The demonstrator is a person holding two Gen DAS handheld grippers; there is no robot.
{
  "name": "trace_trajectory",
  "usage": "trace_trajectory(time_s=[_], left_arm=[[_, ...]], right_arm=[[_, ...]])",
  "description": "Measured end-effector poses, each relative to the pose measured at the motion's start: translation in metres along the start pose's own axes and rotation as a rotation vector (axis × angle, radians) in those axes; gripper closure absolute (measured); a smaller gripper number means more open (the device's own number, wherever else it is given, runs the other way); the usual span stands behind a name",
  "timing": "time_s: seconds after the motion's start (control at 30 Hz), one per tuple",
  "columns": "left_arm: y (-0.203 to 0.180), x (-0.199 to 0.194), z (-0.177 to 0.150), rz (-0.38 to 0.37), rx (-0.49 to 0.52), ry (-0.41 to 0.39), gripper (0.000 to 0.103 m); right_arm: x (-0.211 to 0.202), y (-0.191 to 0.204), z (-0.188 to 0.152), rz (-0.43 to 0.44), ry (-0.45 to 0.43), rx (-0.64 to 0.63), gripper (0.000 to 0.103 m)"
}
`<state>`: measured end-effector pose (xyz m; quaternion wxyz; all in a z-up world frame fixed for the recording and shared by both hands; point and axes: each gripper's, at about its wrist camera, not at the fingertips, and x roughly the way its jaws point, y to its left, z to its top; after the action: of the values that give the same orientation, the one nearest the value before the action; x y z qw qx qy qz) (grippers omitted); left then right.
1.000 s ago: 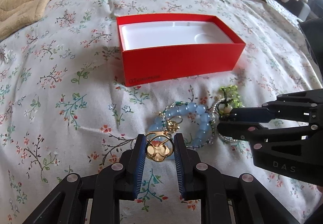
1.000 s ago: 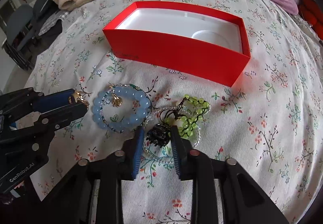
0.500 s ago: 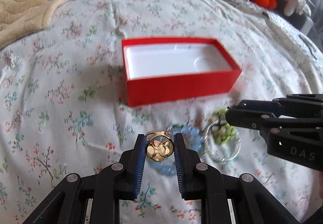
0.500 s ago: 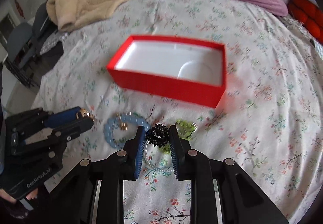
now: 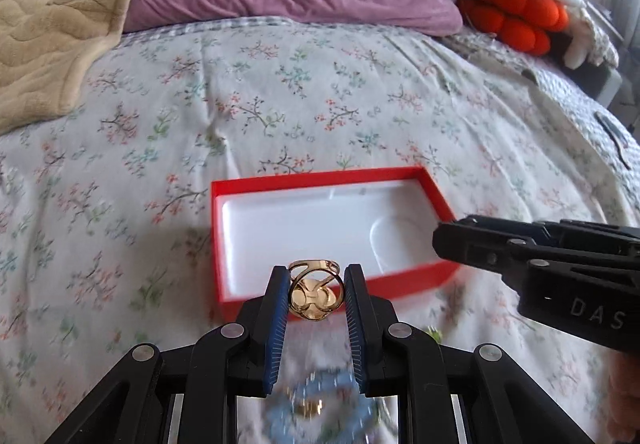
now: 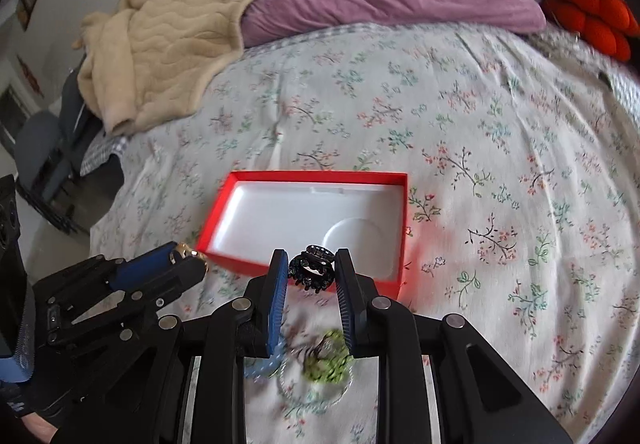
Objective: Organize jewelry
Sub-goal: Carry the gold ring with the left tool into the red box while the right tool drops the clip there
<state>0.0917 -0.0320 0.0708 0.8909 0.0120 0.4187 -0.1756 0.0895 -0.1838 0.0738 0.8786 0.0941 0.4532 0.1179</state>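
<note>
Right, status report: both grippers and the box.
Left gripper shut on gold openwork ring. Right gripper shut on black jewelled ring. Red cardboard box open, nothing blocking.

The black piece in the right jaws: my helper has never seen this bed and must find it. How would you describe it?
On the floral bedspread sits an open red box with a white lining. Just in front of its near wall, the right gripper pinches a small black ring between blue-padded jaws. It is dark and spiky, unlike the smooth gold ring in the left gripper.
</note>
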Motion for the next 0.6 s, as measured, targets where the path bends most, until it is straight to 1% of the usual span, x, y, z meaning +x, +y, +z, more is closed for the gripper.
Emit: trace_trajectory(time_s=[0.03,0.17,0.3,0.4,0.6], left_arm=[[0.0,0.009,0.001,0.007,0.005,0.007,0.081],[0.004,0.024,0.007,0.026,0.005,0.004,0.081],[0.009,0.037,0.012,0.024,-0.018,0.011,0.081],[0.009,0.047,0.013,0.027,-0.016,0.023,0.081],[0.012,0.056,0.011,0.034,-0.021,0.038,0.081]], right_arm=[[0.004,-0.003,0.001,0.003,0.004,0.007,0.077],[0.02,-0.016,0.006,0.017,0.021,0.04,0.077],[0.033,-0.019,0.008,0.019,0.036,0.02,0.077],[0.039,-0.021,0.008,0.01,0.043,0.023,0.077],[0.043,-0.024,0.007,-0.003,0.048,0.013,0.077]])
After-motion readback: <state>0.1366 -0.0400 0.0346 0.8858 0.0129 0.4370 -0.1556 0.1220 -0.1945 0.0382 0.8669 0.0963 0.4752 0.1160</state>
